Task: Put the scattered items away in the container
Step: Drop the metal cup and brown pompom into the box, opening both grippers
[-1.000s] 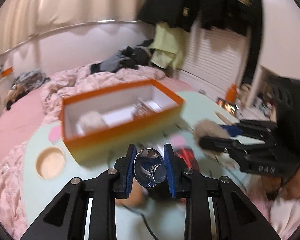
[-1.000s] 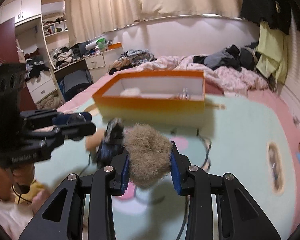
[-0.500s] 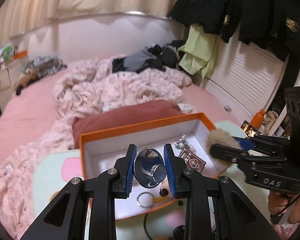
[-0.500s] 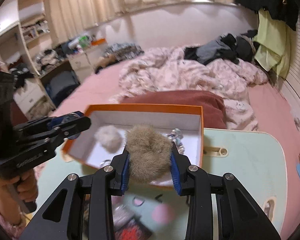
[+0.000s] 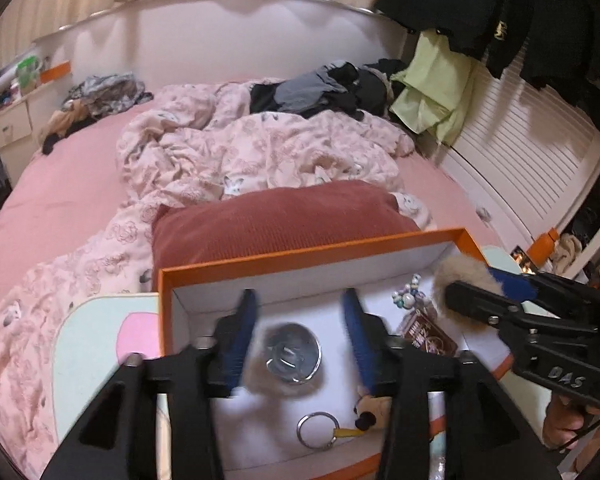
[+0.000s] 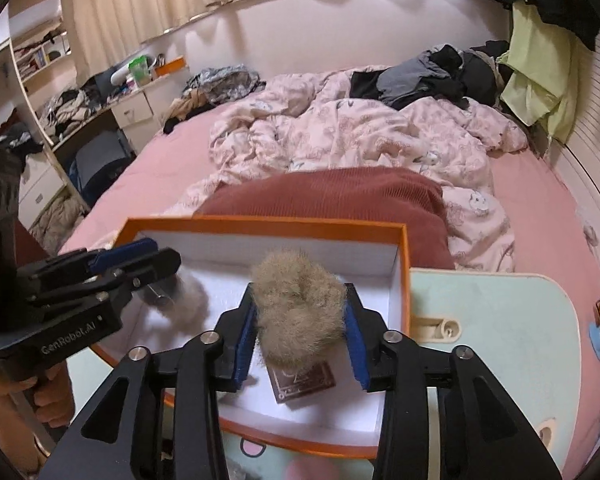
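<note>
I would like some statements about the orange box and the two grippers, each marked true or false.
1. The orange box has a white inside. True.
2. A key ring lies in the box. True.
3. The left gripper squeezes the metal cup. False: its jaws are opening and the cup sits free below them.
4. The right gripper is empty. False: a brown fur ball is between its opening jaws.
5. The box has a lid on. False: it is open.

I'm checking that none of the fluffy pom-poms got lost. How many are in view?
2: a tan pom-pom between the pads of the right gripper, whose jaws are opening, over the orange box; a paler pom-pom on the box floor under the left gripper. More may be hidden.
</note>
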`<state>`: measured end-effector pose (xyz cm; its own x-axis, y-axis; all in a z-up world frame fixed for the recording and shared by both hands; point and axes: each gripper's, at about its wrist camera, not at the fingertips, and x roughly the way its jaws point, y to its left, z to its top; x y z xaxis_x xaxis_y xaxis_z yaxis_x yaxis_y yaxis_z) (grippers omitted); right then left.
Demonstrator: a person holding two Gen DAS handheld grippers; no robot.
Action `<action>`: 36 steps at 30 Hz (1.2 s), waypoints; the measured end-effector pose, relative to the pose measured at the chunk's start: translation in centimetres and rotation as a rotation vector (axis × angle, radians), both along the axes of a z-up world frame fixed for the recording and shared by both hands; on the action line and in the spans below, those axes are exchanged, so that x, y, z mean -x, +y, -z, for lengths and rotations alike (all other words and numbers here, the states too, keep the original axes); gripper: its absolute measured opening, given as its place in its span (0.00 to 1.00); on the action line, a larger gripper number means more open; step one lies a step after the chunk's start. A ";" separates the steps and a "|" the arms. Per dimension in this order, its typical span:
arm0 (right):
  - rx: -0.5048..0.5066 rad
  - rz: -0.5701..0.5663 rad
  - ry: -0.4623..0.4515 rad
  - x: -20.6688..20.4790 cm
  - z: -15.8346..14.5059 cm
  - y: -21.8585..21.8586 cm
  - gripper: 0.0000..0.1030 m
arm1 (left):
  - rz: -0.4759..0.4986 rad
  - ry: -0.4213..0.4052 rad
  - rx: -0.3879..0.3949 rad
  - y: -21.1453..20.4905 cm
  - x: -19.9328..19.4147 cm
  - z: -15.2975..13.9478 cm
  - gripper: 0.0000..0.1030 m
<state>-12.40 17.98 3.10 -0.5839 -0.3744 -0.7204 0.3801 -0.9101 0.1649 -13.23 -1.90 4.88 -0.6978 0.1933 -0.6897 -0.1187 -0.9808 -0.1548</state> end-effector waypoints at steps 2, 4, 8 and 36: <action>0.016 0.008 0.010 0.0 -0.5 0.3 0.52 | -0.009 0.009 -0.008 -0.3 -0.2 -0.3 0.61; 0.037 0.022 0.021 -0.2 -1.1 0.7 0.58 | -0.014 0.021 -0.021 -0.8 -0.6 -0.7 0.66; 0.099 0.046 0.023 -0.7 -1.9 2.0 0.61 | -0.039 0.065 -0.005 -1.4 -2.4 -2.0 0.76; -0.181 0.044 0.011 -16.8 7.1 4.0 0.78 | -0.012 -0.011 0.120 0.9 -18.7 8.0 0.93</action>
<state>4.37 22.03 -4.04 -0.6050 -0.2132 -0.7672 0.3405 -0.9402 -0.0072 5.52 -1.05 -3.14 -0.6915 0.1006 -0.7153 -0.1058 -0.9937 -0.0375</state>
